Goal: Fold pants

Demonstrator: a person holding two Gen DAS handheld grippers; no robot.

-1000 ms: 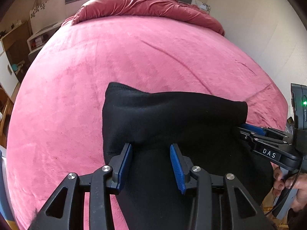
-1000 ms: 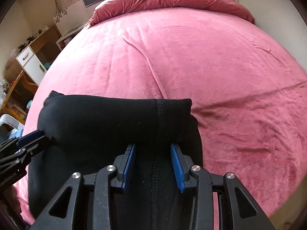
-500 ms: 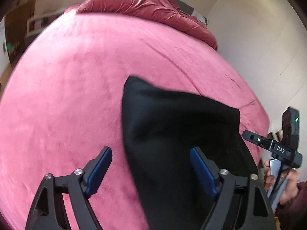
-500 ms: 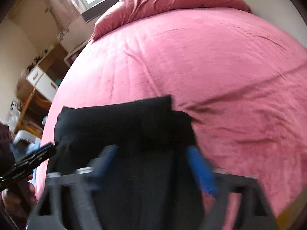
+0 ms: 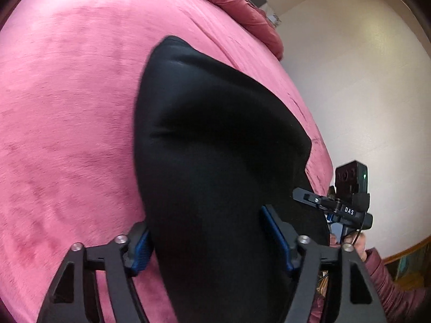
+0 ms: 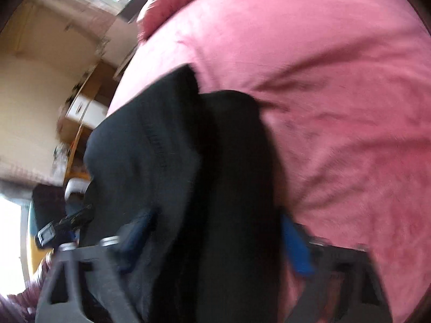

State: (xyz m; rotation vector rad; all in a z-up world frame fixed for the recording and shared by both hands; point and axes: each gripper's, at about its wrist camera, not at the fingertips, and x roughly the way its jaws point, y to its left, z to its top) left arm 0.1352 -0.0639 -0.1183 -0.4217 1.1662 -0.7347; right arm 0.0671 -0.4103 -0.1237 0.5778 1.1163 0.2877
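Both the left gripper and right gripper gape wide, released, straddling the folded black pants; open pink bed lies beyond.

I see plain black pants lying on a pink plush bedspread. A darker red duvet sits beyond the pants. My black left gripper carries blue pads.
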